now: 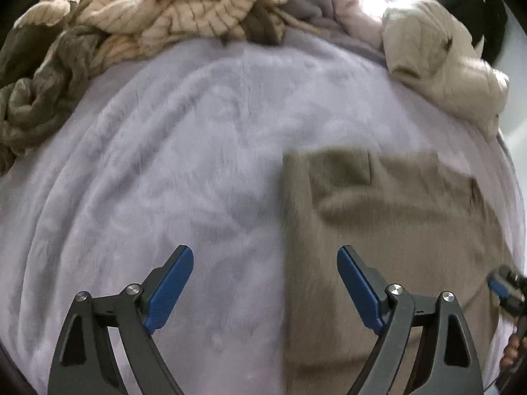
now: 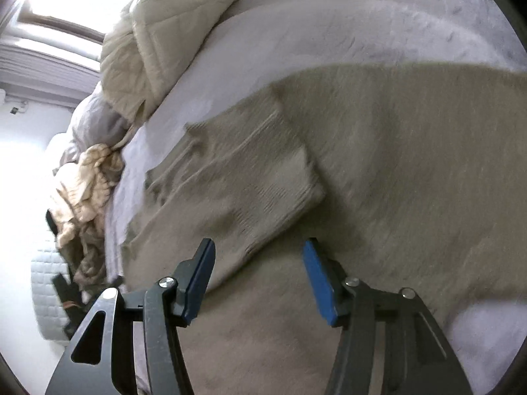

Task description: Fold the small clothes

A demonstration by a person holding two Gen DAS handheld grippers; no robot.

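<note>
Garment: we see a taupe knit sweater (image 1: 378, 217) lying flat on the lavender fleece blanket (image 1: 184, 151), in the near right part of the left wrist view.
Long axis: in the left wrist view its straight left edge runs from near to far; its far edge lies across the blanket from left to right.
Sleeve: in the right wrist view we see a ribbed sleeve (image 2: 250, 177) folded over the body of the sweater (image 2: 411, 171), its long axis running from near left to far right.
Left gripper (image 1: 265, 283): spread wide, nothing between its blue pads (image 1: 171, 293); we see it above the sweater's left edge, one finger over the blanket, the other over the knit.
Right gripper (image 2: 258, 279): spread, holding nothing; it sits just over the near end of the folded sleeve.
Contact: we cannot tell whether either tool touches the cloth; both views are blurred.
Far side: a heap of striped cream clothes (image 1: 171, 10) and olive clothes (image 1: 36, 98) lies at the far left, a cream quilted jacket (image 1: 438, 65) at the far right.
</note>
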